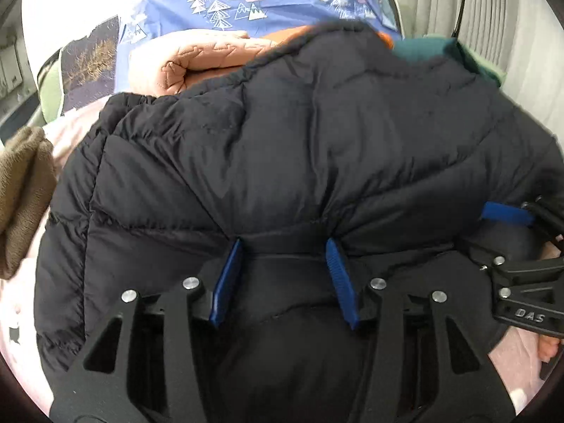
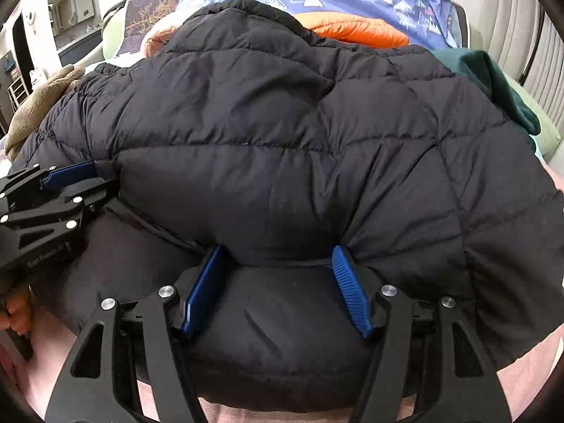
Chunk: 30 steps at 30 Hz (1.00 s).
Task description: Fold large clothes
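A large black quilted puffer jacket (image 1: 282, 148) lies bunched on a pink sheet (image 1: 21, 317) and fills both views (image 2: 282, 134). My left gripper (image 1: 285, 246) has its blue pads set wide apart, with a thick fold of the jacket's near edge between them. My right gripper (image 2: 278, 255) stands the same way on the jacket edge further right, pads apart around a fold. Each gripper also shows in the other's view: the right one at the right side (image 1: 511, 218), the left one at the left side (image 2: 70, 176).
Behind the jacket lie a pink quilted blanket (image 1: 183, 67), an orange garment (image 2: 352, 30), a dark green garment (image 2: 493, 77) and a blue tree-print sheet (image 1: 246, 3). A brown fleece item (image 1: 24, 194) lies at the left. A curtain (image 1: 493, 10) hangs at the right.
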Motion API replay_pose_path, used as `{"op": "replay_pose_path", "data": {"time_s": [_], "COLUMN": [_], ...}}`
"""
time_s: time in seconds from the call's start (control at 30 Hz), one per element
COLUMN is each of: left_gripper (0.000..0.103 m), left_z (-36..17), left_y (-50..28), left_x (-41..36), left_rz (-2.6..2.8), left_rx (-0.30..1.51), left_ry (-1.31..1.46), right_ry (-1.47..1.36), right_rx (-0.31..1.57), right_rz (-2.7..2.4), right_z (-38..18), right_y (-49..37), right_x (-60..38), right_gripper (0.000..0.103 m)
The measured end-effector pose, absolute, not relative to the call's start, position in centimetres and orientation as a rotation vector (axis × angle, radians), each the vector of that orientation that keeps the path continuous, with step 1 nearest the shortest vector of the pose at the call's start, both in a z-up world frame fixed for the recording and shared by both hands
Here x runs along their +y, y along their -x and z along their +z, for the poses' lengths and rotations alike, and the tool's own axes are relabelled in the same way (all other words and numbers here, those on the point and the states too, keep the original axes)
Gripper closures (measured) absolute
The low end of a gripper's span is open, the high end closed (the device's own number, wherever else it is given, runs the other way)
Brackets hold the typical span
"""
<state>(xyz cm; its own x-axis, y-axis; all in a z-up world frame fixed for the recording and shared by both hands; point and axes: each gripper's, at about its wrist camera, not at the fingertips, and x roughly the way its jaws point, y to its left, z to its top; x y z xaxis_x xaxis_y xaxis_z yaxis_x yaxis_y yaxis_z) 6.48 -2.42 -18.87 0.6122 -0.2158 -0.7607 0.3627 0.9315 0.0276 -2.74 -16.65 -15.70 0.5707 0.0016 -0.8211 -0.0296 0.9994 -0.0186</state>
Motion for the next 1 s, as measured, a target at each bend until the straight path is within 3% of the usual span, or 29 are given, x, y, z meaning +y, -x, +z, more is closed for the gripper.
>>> {"op": "replay_pose_path", "data": {"time_s": [0.13, 0.33, 0.53, 0.7, 0.83, 1.0], "left_gripper": [0.051, 0.048, 0.044, 0.046, 0.046, 0.046], "left_z": [-17.8, -13.9, -18.1, -17.4, -15.3, -12.5], "left_y": [-5.9, -2.3, -3.6, -2.9, -2.3, -4.6], "left_x": [-1.7, 3.3, 8.2, 7.4, 9.6, 11.8], "left_rz": [-0.342, -0.316, -0.180, -0.157, -0.196, -0.138], "left_rx": [0.864, 0.774, 0.860, 0.833, 0.814, 0.751], "left_ry": [-0.138, -0.039, 0.023, -0.040, 0.098, 0.123], "right_ry": [-0.027, -0.113, -0.245, -0.121, -0.221, -0.149], "right_rx": [0.945, 0.718, 0.895, 0.883, 0.817, 0.758], "right_rz": [0.057, -0.060, -0.167, -0.196, -0.148, -0.056], "right_z": [-14.0, -8.3, -14.7, -12.8, -9.7, -7.0], "right_y": [4.0, 8.3, 5.8, 5.8, 6.6, 3.2], "right_x": [-17.8, -23.3, -29.7, -28.0, -28.7, -25.5], "right_gripper": [0.038, 0.037, 0.032, 0.030, 0.030, 0.030]}}
